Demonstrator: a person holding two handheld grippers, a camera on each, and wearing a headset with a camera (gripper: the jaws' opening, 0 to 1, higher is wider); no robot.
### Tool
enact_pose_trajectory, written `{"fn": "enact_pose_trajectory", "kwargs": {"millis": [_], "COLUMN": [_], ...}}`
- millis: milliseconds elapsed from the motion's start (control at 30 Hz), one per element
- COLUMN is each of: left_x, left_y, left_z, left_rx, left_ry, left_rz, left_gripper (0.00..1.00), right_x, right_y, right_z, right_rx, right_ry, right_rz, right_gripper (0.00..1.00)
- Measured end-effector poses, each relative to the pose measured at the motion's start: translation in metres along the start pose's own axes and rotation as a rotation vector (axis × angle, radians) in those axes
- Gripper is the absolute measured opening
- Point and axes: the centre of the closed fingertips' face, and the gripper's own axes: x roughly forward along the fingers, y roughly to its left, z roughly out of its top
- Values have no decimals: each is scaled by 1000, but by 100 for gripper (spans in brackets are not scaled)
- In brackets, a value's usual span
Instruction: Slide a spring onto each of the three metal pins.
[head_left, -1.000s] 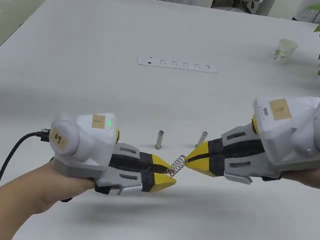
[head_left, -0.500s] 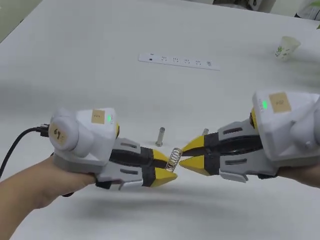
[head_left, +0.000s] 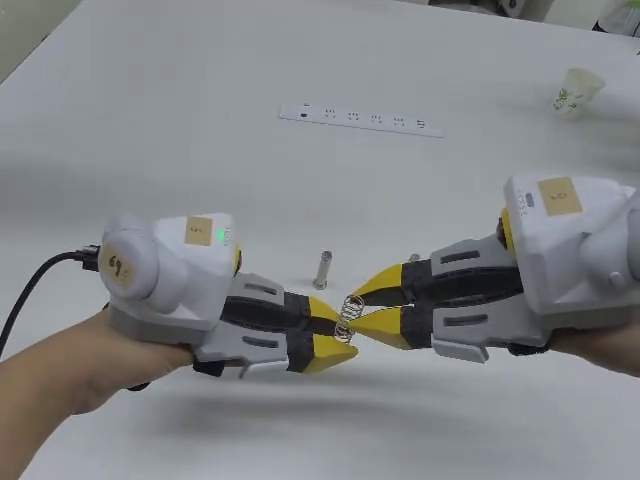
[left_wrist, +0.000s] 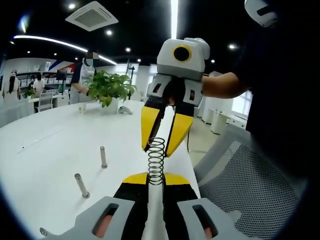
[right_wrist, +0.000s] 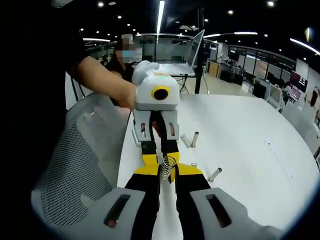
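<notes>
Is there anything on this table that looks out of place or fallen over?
The paper cup near the far right edge of the table seems tipped on its side; no spill shows. The metal pin mid-table stands upright.

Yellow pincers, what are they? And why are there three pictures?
They are hand-held grippers, like tongs that a person squeezes. One picture comes from a camera on the person's head. The two round ones come from a camera on each gripper. The left gripper pinches a small spring, and the right gripper has its jaws open around the spring's other end. On the white table are metal pins, a spare spring, a power strip and a paper cup.
</notes>
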Motion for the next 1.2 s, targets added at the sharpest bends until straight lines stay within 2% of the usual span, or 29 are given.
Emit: {"fn": "enact_pose_trajectory", "kwargs": {"millis": [333, 567, 767, 933, 1033, 1200], "left_x": [-1, -5, -7, -13, -15, -22], "left_y": [-1, 1, 4, 9, 11, 13], "left_z": [1, 8, 9, 13, 13, 7], "left_rx": [-6, -57, -96, -116, -118, -126], "left_ry": [-5, -46, -50, -68, -68, -46], "left_rz": [-4, 0, 11, 33, 48, 72], "left_gripper": [1, 2, 3, 9, 11, 15], "right_x": [1, 0, 0, 0, 0, -1], "right_y": [1, 1, 2, 0, -1, -2], "right_z": [3, 12, 15, 14, 15, 14], "right_rx": [59, 17, -4, -15, -8, -17], "right_ry": [-39, -73, -83, -78, -83, -77], "right_rz": [3, -5, -4, -10, -16, -23], "right_gripper": [9, 8, 8, 8, 8, 8]}}
